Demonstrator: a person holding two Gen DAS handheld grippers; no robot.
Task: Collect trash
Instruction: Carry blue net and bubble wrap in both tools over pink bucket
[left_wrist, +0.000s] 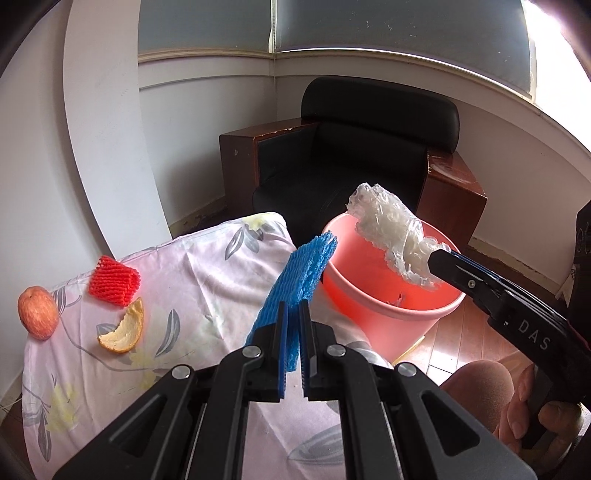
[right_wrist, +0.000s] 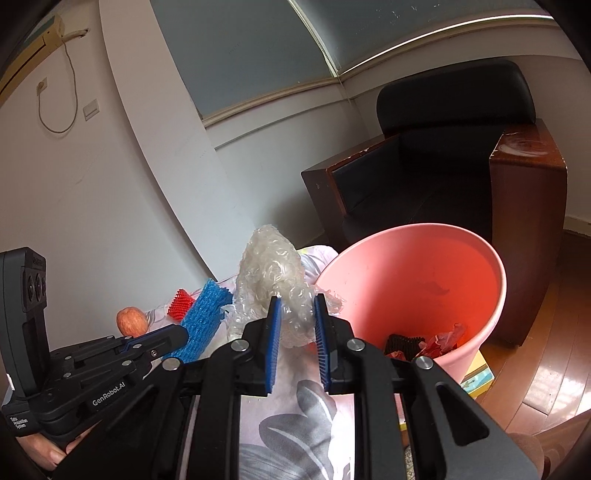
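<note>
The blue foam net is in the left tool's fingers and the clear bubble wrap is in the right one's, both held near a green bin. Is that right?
One thing is off: the bin is pink, not green, as the right wrist view shows. The rest holds: the left gripper grips the blue foam net, and the right gripper holds the bubble wrap beside the bin.

1. We are in a lived-in room at home: ahead of our grippers stands a black leather armchair (left_wrist: 354, 155).
2. Floral bedsheet (left_wrist: 177, 288) below; wooden floor (right_wrist: 546, 354) right.
</note>
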